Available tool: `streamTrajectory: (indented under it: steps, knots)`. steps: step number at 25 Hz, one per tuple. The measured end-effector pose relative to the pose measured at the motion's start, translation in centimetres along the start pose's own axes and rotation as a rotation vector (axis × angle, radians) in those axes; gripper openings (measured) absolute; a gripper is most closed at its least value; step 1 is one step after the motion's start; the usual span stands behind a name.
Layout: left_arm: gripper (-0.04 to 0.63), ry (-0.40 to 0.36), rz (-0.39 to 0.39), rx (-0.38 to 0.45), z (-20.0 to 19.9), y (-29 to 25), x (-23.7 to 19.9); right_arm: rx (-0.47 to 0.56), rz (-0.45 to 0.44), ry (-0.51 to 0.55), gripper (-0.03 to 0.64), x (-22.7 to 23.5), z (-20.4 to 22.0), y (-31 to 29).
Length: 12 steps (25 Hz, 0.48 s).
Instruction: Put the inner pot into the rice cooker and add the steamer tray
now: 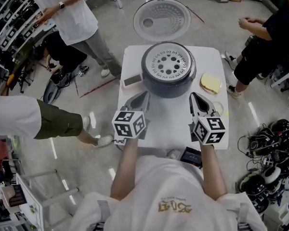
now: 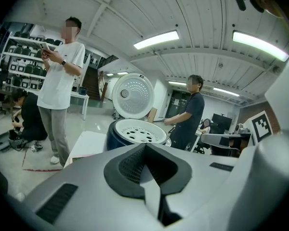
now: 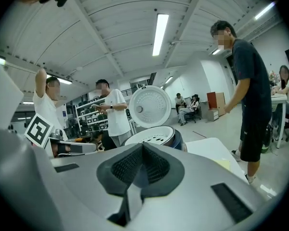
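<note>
The steamer tray (image 1: 168,64) is seen lying in the mouth of the cooker (image 1: 169,86), which stands at the far middle of the surface (image 1: 171,126) with its lid (image 1: 161,17) swung open behind it. The pot is hidden beneath the tray, so its seating cannot be checked. The task is judged all but done. What remains is best done by confirming that the tray sits level all round the rim, with both grippers kept clear so that nothing is nudged. The left gripper (image 1: 144,96) and right gripper (image 1: 193,97) are each pressed together on nothing, as their own views show. They are held over the near half of the surface, just short of the cooker's front wall, one to each side, neither touching it.
</note>
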<state>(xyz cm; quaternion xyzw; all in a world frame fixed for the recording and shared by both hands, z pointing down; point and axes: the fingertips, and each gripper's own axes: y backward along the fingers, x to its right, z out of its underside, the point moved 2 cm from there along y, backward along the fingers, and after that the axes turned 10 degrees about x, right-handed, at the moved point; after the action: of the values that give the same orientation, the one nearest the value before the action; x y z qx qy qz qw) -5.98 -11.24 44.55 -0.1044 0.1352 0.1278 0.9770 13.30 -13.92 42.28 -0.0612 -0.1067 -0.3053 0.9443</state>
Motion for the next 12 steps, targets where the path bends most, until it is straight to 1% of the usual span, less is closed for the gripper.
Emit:
streamTrajectory:
  steps: [12]
  knots:
    - [0.017, -0.008, -0.008, 0.014, -0.57, 0.15, 0.08, 0.010, -0.008, -0.004, 0.011, -0.07, -0.45, -0.08]
